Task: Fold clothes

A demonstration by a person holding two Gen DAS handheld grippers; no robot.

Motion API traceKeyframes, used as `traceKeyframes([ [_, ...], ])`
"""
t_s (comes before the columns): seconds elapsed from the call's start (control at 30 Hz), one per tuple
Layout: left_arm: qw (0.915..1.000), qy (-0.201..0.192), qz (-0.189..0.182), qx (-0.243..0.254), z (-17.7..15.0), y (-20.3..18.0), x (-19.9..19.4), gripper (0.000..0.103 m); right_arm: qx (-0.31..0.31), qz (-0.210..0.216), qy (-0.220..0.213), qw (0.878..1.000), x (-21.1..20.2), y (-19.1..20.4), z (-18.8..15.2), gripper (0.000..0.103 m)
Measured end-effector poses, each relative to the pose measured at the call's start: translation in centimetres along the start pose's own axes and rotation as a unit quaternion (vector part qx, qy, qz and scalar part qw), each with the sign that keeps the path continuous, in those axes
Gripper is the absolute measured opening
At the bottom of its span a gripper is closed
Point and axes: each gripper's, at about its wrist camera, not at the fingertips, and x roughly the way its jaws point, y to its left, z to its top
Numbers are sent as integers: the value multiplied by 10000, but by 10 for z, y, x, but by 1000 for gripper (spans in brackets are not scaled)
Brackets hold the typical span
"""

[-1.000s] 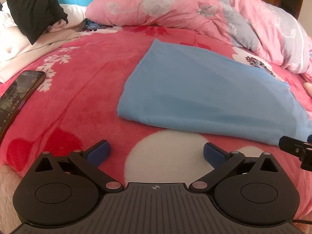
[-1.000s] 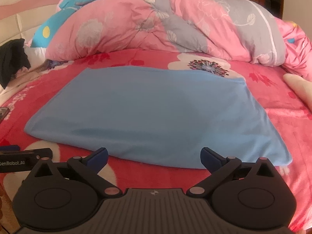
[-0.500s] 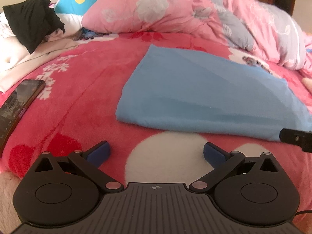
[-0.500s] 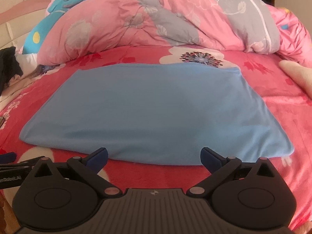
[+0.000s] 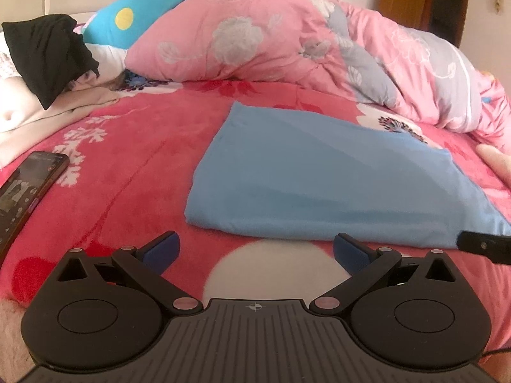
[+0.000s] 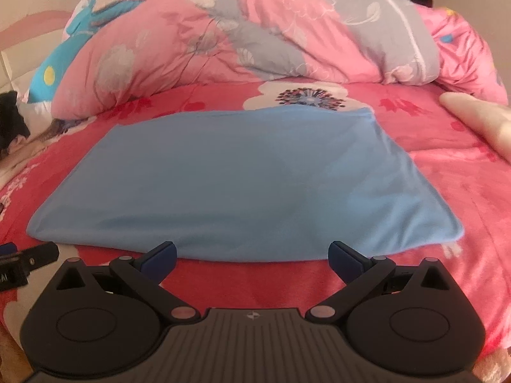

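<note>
A light blue garment [image 5: 319, 185] lies folded flat in a rough rectangle on the red floral blanket [image 5: 134, 159]. In the right wrist view the same blue garment [image 6: 236, 188] fills the middle, its near edge just beyond the fingertips. My left gripper [image 5: 254, 250] is open over the blanket, short of the garment's near left corner, with nothing between its fingers. My right gripper [image 6: 252, 257] is open too, empty, facing the garment's near edge. A black part of the right gripper [image 5: 485, 247] shows at the left view's right edge.
A phone [image 5: 25, 191] lies on the blanket at the left. Black cloth [image 5: 48, 54] and pale clothes are piled at the back left. A pink and grey duvet [image 6: 287, 38] runs along the back. A person's bare limb [image 6: 479, 118] rests at the right.
Both grippers have lowered and tilted toward the bed, so the duvet and wall show more. The blue garment has not moved. Both grippers stay open.
</note>
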Motion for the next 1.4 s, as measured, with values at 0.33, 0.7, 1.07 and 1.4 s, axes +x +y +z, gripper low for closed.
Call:
traceKeyframes([
  [0.33, 9996, -103, 130, -240, 9, 1, 3, 103, 521, 126, -454, 9975, -18, -52, -8, 103],
  [0.7, 9984, 2, 563, -80, 10, -4, 23, 100, 2311, 48, -656, 9707, -28, -153, -16, 101],
  [1.07, 9961, 150, 858, -159, 6, 0, 31, 99, 3690, 278, -533, 9275, -7, -224, -18, 52],
  [1.4, 9955, 188, 920, -148, 8, 0, 35, 99, 3647, 402, -509, 9289, -2, -231, -18, 20],
])
